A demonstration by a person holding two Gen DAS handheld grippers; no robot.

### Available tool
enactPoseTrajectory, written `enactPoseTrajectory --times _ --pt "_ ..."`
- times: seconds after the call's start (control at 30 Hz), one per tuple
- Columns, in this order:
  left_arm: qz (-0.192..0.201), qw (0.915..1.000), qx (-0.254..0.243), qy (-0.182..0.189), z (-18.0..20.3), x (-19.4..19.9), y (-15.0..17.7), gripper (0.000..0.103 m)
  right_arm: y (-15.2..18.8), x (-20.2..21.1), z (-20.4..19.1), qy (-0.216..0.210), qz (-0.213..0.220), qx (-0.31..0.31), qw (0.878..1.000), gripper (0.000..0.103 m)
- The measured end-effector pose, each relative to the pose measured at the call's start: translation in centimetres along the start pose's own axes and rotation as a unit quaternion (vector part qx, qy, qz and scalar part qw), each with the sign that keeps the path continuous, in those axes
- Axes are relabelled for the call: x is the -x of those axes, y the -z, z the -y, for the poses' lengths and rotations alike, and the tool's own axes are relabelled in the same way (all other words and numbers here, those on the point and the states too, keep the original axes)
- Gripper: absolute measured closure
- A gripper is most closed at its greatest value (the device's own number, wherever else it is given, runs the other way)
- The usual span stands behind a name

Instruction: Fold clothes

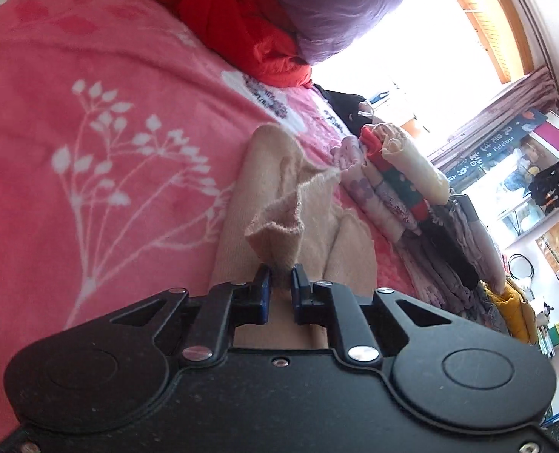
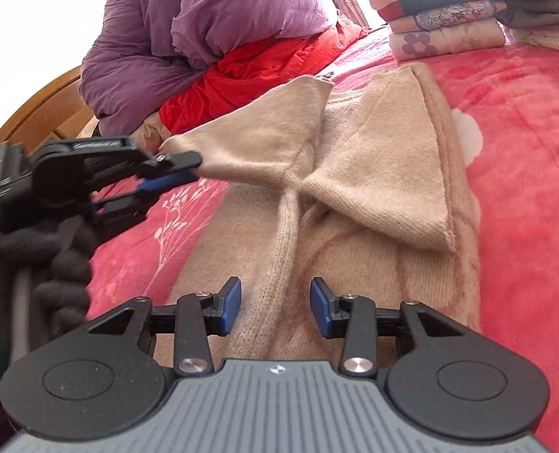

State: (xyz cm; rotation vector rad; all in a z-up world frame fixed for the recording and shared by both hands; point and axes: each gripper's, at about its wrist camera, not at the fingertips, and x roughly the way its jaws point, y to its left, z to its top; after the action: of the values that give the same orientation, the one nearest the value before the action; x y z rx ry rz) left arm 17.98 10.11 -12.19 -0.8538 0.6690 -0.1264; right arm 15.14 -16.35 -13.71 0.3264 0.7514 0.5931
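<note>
The left gripper (image 1: 281,277) pinches the beige sweater's (image 2: 354,173) sleeve. The right gripper (image 2: 275,304) hovers half-open above it, gripping nothing. Folded clothes (image 2: 441,11) are stacked on the pink blanket (image 2: 524,151).

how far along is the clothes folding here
Done: a stack of folded clothes sits at the blanket's far edge. In hand: the left gripper is shut on the beige sweater sleeve; the right gripper hovers open. Left: finishing this sweater.
</note>
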Motion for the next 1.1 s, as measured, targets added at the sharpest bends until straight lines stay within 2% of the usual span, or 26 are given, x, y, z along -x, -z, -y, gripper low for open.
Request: enactPoseTrajectory --times 0.1,0.13,0.3,0.33,0.4,0.47,0.5,0.57,0.6,0.67,0.73,0.8,0.83,0.9,1.0,1.07,1.1 --pt "-0.026 0.9992 0.029 -0.014 -0.7 -0.4 2.2 0.095 0.0 0.0 -0.1 0.003 0.003 0.005 1.000 0.063" --pt "-0.029 0.9989 0.033 -0.014 -0.7 -0.5 2.5 0.099 0.0 0.1 -0.1 0.003 0.004 0.003 1.000 0.064" --pt "-0.024 0.9992 0.030 -0.006 -0.6 0.1 2.7 0.100 0.0 0.2 0.2 0.005 0.009 -0.002 1.000 0.065" --pt "-0.025 0.9996 0.016 -0.004 -0.3 0.4 2.8 0.100 0.0 0.2 0.2 0.006 0.010 0.000 1.000 0.065" --pt "-0.017 0.9986 -0.050 -0.002 1.2 1.3 2.4 0.100 0.0 0.2 0.1 0.007 0.011 0.002 1.000 0.065" --pt "0.025 0.9913 -0.129 -0.003 3.3 3.0 1.4 0.099 0.0 0.2 0.2 0.006 0.011 0.001 1.000 0.065" --pt "0.045 0.9867 -0.155 -0.019 3.7 3.5 0.7 0.096 0.0 0.2 0.2 0.006 0.011 0.001 1.000 0.065" --pt "0.070 0.9805 -0.175 -0.057 3.3 3.6 -0.5 0.073 -0.1 0.3 0.2 0.006 0.010 0.001 1.000 0.065" --pt "0.073 0.9803 -0.169 -0.070 2.7 3.4 -1.1 0.056 -0.1 0.3 0.2 0.006 0.009 0.003 1.000 0.065" --pt "0.038 0.9909 -0.107 -0.072 0.3 2.2 -1.5 0.055 -0.1 0.3 0.1 0.007 0.009 0.005 1.000 0.065" --pt "-0.001 0.9962 -0.049 -0.072 -1.8 1.1 -0.9 0.055 -0.2 0.5 0.0 0.011 0.012 0.007 1.000 0.065" --pt "-0.021 0.9977 -0.006 -0.064 -3.0 0.3 -0.5 0.058 -0.3 0.8 -0.2 0.013 0.019 0.015 1.000 0.065" --pt "-0.021 0.9981 -0.006 -0.057 -2.9 0.3 -0.4 0.073 -0.4 0.9 -0.3 0.015 0.022 0.019 0.999 0.065" --pt "-0.016 0.9974 -0.046 -0.053 -1.6 0.8 -0.2 0.081 -0.4 0.9 0.0 0.018 0.021 0.016 0.999 0.065" --pt "-0.002 0.9894 -0.141 -0.036 1.6 1.6 0.7 0.095 -0.3 0.9 0.4 0.014 0.025 0.003 1.000 0.064" --pt "-0.017 0.9821 -0.186 -0.025 2.7 1.5 1.6 0.097 -0.3 1.2 0.4 0.006 0.035 -0.003 0.999 0.064" --pt "-0.023 0.9766 -0.211 -0.033 3.1 1.2 2.1 0.097 -0.5 1.3 0.7 -0.005 0.038 -0.021 0.999 0.064"
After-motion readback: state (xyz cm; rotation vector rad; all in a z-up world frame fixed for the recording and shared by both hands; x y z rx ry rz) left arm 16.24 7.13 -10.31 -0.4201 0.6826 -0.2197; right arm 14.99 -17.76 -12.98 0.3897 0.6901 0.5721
